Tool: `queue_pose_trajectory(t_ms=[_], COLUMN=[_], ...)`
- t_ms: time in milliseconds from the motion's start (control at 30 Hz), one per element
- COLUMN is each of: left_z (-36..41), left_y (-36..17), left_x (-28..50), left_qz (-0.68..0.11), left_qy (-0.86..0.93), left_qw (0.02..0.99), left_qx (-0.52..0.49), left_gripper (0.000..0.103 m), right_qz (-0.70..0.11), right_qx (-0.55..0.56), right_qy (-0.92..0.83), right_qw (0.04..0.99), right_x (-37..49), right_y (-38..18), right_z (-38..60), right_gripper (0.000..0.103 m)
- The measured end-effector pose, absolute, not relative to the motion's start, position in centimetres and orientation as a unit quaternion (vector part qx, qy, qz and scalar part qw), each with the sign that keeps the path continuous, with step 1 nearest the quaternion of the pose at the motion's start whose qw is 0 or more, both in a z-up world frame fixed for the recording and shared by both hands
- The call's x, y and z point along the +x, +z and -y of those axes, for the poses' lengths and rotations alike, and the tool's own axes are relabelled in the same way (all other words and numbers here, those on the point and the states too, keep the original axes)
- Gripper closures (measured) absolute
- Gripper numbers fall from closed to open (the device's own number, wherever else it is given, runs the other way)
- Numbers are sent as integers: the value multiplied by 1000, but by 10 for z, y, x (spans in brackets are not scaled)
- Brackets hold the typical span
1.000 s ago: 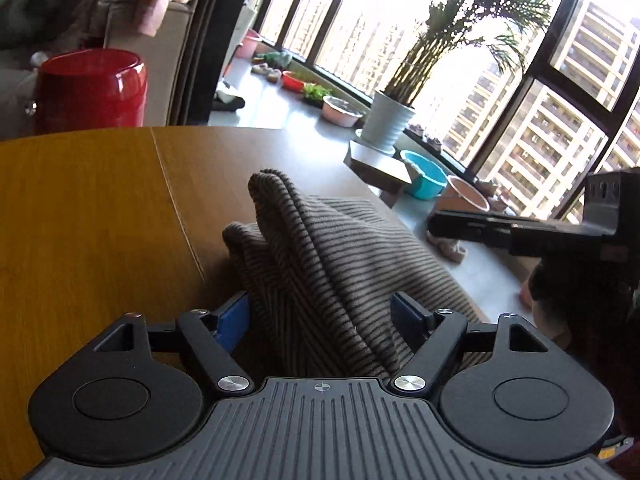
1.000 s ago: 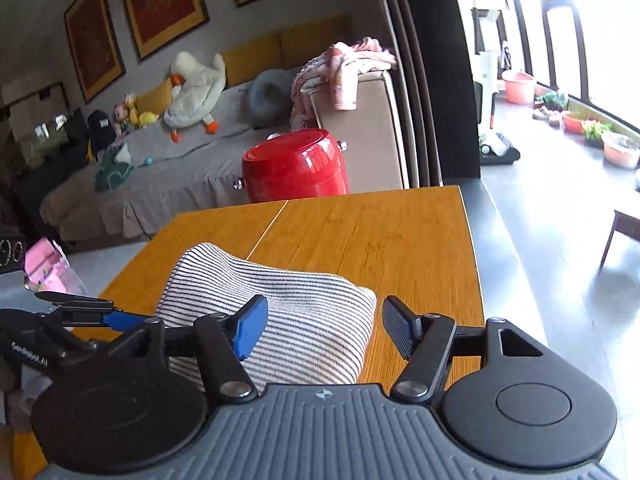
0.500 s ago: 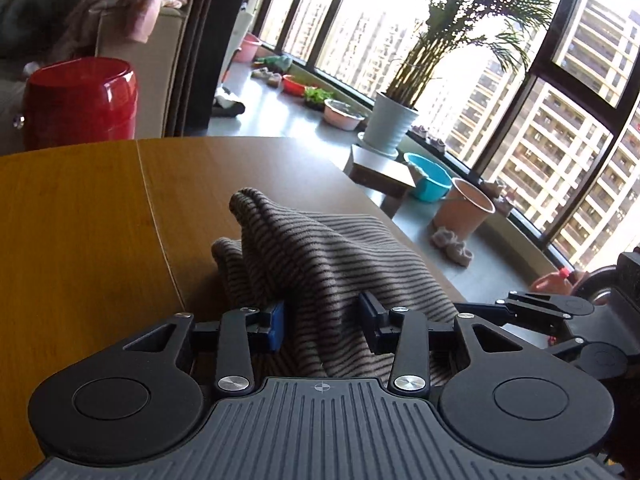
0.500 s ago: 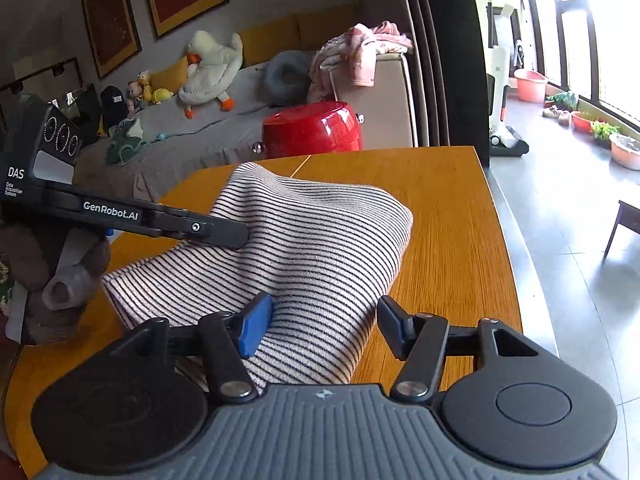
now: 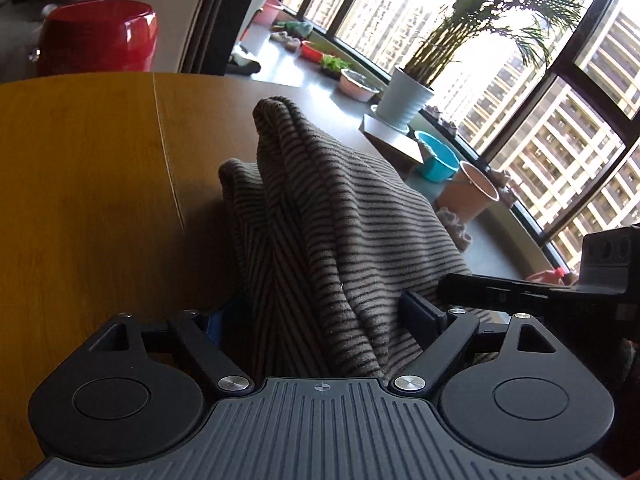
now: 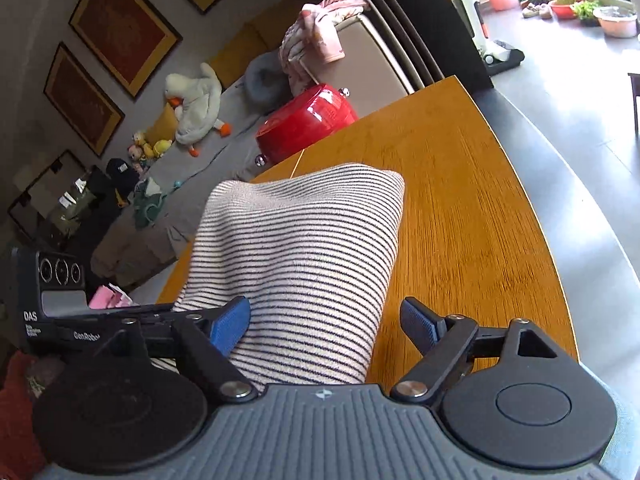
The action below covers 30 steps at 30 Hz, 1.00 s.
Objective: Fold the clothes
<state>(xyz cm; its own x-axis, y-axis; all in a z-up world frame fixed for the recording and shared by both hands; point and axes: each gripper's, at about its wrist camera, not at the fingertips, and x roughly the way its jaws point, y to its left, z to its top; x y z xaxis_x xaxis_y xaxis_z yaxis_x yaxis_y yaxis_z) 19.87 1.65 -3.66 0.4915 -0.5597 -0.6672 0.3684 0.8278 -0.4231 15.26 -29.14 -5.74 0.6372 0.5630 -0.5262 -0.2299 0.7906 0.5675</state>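
Tools (image 5: pixel 316 316) lower, opening around striped garment (image 5: pixel 344 216).

Home living room, sofa (image 6: pixel 200 216) with plush duck (image 6: pixel 198 106), framed pictures (image 6: pixel 124 26), potted palm (image 5: pixel 406 98) by windows

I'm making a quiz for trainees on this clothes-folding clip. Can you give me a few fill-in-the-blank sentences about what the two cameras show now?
1. The folded garment has a pattern of dark ____.
2. It lies on a table made of ____.
3. The glossy stool beyond the table's far edge is ____.
4. The potted plant stands by the ____.

Missing words: stripes; wood; red; window
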Motion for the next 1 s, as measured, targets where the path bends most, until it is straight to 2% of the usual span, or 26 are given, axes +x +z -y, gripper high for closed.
queue_pose_trajectory(t_ms=[167,267,333,367,500,733,833,1000], left_z=[-18,-20,-20,-20,-19,-25,-27,-17], left_y=[-38,-41,-41,-42,-42,-45,-46,-43], left_x=[198,198,198,198,197,197,196,188], left_qz=[-425,-424,-421,-420,-415,-412,-411,-409], left_qy=[-273,-273,-271,-270,-264,-261,-259,-249], left_qw=[856,856,858,860,865,861,861,869], left_qx=[-112,-114,-113,-110,-105,-141,-154,-124], left_gripper=[14,11,8,7,0,0,0,0], right_qz=[-358,-359,-361,-361,-361,-354,-373,-348], right_qx=[235,231,218,210,184,267,294,235], right_qy=[226,217,212,210,199,201,271,208], right_qw=[875,878,881,884,892,873,838,883], right_x=[158,163,164,165,162,158,160,148], right_y=[-60,-59,-58,-57,-56,-62,-68,-60], right_z=[289,288,283,280,270,279,279,276], right_gripper=[18,13,1,0,0,0,0,0])
